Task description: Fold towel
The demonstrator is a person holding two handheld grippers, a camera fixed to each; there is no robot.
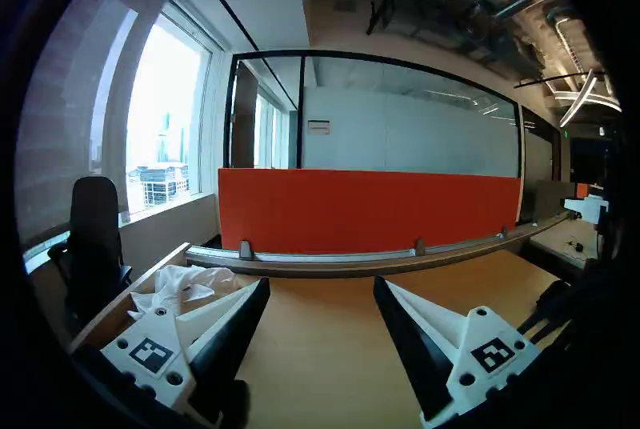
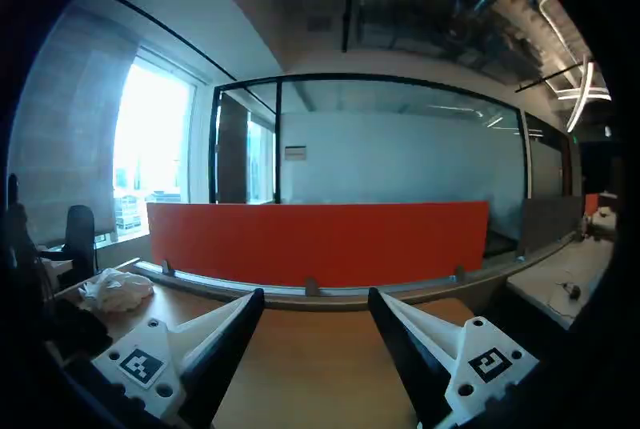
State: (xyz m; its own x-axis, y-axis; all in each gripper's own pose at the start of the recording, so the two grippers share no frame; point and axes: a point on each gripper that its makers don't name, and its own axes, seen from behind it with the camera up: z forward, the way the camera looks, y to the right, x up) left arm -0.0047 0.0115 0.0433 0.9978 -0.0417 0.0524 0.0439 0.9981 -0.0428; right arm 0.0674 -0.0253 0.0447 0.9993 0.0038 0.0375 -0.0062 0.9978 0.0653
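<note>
A crumpled white towel lies on the wooden desk at its far left corner; in the right gripper view the same towel sits at the left edge of the desk. My left gripper is open above the desk, fingers wide apart, nothing between them; the towel is just beyond its left finger. My right gripper is also open and holds nothing, with the towel well off to its left.
An orange divider panel runs along the desk's far edge, on a grey rail. A black office chair stands by the window at the left. Another desk with small items lies at the right.
</note>
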